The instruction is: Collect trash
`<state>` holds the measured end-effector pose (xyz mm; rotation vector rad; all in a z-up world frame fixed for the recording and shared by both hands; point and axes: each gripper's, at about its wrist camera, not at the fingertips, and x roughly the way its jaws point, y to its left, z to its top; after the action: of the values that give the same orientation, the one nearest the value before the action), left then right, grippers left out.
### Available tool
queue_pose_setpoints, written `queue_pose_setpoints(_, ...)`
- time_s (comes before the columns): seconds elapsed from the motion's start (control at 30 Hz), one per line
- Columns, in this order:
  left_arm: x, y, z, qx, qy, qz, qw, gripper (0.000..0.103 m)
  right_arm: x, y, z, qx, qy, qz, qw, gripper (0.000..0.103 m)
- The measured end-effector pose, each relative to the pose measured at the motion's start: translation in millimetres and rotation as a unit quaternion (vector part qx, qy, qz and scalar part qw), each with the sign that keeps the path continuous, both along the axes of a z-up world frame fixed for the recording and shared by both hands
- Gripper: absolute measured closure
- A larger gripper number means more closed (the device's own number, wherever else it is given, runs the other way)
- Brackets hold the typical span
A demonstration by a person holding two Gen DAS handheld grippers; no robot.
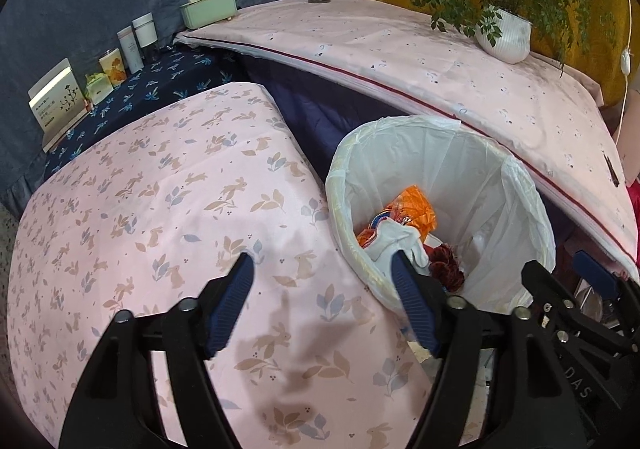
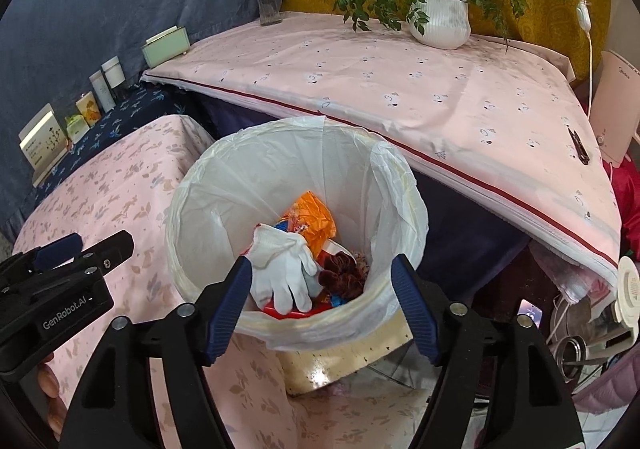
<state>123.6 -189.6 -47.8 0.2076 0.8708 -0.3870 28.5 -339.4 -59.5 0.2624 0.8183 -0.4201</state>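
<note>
Both grippers hang wide open with nothing between their fingers. The left gripper (image 1: 322, 281) hovers over the pink rabbit-print cloth (image 1: 160, 209), its right finger just at the near rim of the trash bin (image 1: 516, 177). The right gripper (image 2: 322, 281) sits directly above that bin (image 2: 200, 185), which stands between the rabbit-print cloth and the far pink table (image 2: 400, 89). Down in the white liner lie a white glove (image 2: 280, 269), an orange wrapper (image 2: 316, 221) and a dark red crumpled piece (image 2: 344, 275). A potted plant (image 2: 440, 25) stands far back on the table.
</note>
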Motion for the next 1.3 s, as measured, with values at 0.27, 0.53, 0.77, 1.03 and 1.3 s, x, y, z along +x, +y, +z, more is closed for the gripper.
queue_pose_setpoints(0.27, -10.3, 2.8, -3.1, 0.017, -0.003, 0.009, 0.9998, 0.013, -9.1, 1.9, 0.4, -0.010, 0.017, 0.004, 1.000, 0.019)
queue_pose_setpoints(0.53, -13.3, 3.0, -6.3, 0.023, 0.007, 0.015, 0.9996, 0.009, -11.9, 1.9, -3.7, -0.008, 0.031, 0.003, 0.999, 0.016)
queue_pose_setpoints(0.77, -13.5, 3.2, -10.3, 0.030, 0.014, 0.019, 0.9993, 0.009, -10.4, 7.8, -0.6, -0.031, 0.035, 0.014, 0.999, 0.007)
queue_pose_setpoints(1.03, -12.9, 3.3, -13.2, 0.028, 0.021, 0.022, 0.9991, 0.009, -9.3, 11.1, 3.4, -0.032, 0.033, 0.019, 0.999, 0.007)
queue_pose_setpoints(1.3, -12.3, 4.6, -13.1, 0.026, 0.023, 0.024, 0.9991, 0.009, -8.8, 9.8, 1.6, -0.027, 0.036, 0.017, 0.999, 0.007)
